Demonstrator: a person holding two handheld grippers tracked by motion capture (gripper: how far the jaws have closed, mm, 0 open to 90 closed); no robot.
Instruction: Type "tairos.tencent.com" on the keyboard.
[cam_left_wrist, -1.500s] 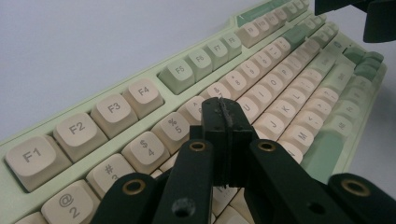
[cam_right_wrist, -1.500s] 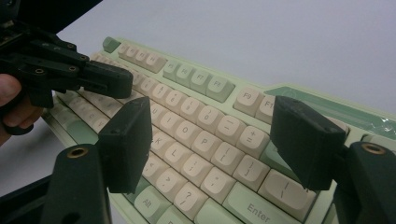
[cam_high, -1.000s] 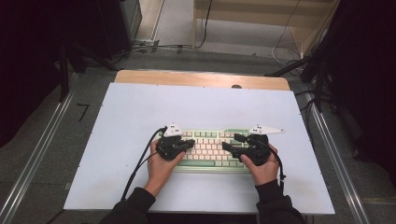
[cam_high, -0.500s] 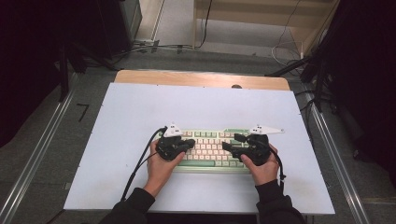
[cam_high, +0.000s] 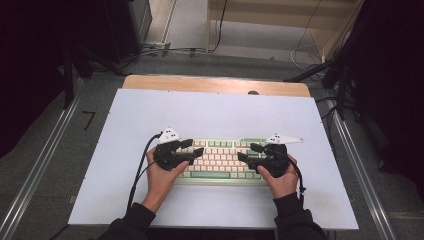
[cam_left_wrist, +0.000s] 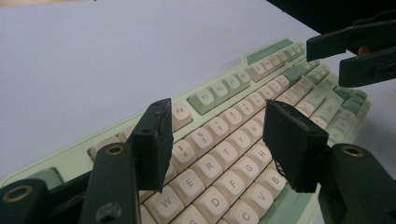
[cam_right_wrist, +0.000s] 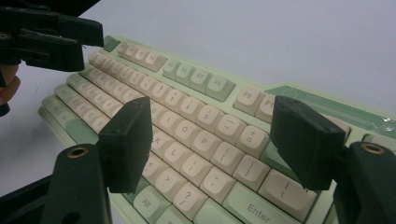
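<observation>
Keyboard (cam_high: 222, 160), pale green case with cream and green keycaps, lies flat on the white counter (cam_high: 210, 115), toward its near edge and roughly centred, long side running across the high view. Left gripper (cam_high: 197, 148) hangs over the keyboard's left end, pointing inward; its jaws have just been opening and now stand spread, nothing between them. Left gripper view: the two black pads (cam_left_wrist: 154, 142) sit above the number and QWERTY rows, clear of the keycaps. Right gripper (cam_high: 247, 151) hangs over the right end, pointing inward toward the left one; jaws spread, nothing pinched. Right gripper view: pads (cam_right_wrist: 128, 140) above the letter keys near the Enter key (cam_right_wrist: 254, 205), apart from them. Grippers face each other, well apart, across the middle keys.
</observation>
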